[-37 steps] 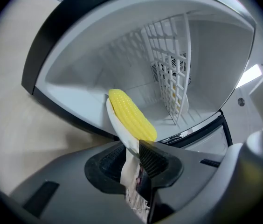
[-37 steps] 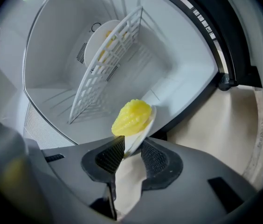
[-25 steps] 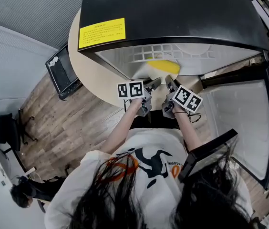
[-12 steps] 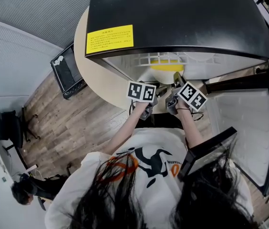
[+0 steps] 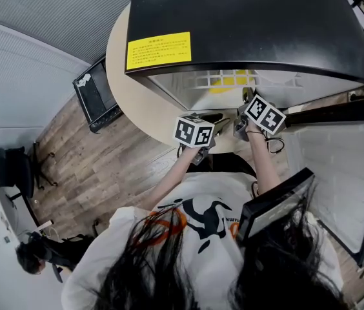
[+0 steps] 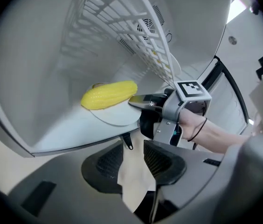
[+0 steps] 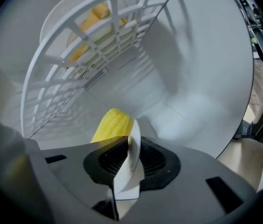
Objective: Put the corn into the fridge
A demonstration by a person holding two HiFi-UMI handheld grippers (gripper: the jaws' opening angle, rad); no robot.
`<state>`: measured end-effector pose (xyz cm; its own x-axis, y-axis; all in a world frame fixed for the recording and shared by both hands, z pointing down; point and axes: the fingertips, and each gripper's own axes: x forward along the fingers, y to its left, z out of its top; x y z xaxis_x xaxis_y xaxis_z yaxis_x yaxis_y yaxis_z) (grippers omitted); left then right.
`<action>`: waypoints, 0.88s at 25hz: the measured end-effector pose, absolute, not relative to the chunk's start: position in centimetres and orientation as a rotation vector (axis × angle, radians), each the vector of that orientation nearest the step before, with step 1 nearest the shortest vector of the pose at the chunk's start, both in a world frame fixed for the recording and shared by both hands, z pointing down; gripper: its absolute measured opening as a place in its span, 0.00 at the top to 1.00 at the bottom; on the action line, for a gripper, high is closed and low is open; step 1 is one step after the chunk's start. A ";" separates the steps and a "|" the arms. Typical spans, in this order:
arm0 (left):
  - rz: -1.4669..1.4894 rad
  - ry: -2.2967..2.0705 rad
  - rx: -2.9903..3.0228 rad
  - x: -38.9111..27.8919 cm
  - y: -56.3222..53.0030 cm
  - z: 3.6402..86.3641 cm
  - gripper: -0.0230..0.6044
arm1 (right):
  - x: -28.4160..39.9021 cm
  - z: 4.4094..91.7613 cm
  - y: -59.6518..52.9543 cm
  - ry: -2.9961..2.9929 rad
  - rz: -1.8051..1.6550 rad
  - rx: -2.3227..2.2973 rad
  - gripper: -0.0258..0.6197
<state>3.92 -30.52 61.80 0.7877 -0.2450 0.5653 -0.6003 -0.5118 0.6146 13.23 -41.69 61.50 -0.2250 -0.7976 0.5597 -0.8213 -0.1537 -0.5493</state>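
Corn (image 6: 109, 95) is held on a white plate (image 6: 117, 117) low inside the fridge (image 5: 253, 18), the plate's near rim clamped in the right gripper (image 7: 130, 158) for level support, while the left gripper (image 6: 134, 160), empty and parted, has just been narrowing its jaws.

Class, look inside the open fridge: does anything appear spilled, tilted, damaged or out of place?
Nothing stands out. The corn lies whole on its white plate, flat on the floor of the fridge, with nothing spilled. The right tool is clamped on the plate's rim, not yet let go.
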 end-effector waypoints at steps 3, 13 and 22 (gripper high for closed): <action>0.487 -0.638 2.095 3.4 -30.3 61.7 0.73 | 13.2 61.9 -41.9 -2.021 1.283 1.893 0.83; 0.459 -0.630 2.111 3.3 -29.9 61.1 0.73 | 14.5 60.5 -41.8 -1.926 0.749 1.861 0.78; 0.348 -0.639 2.176 2.5 -30.7 58.5 0.78 | 13.0 57.3 -39.7 -2.002 0.724 1.854 0.78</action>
<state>2.48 -30.71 58.49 0.8326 -0.3255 0.4482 -0.5531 -0.5331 0.6402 13.01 -39.67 57.31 -0.1087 -0.8275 0.5508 -0.9884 0.0306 -0.1490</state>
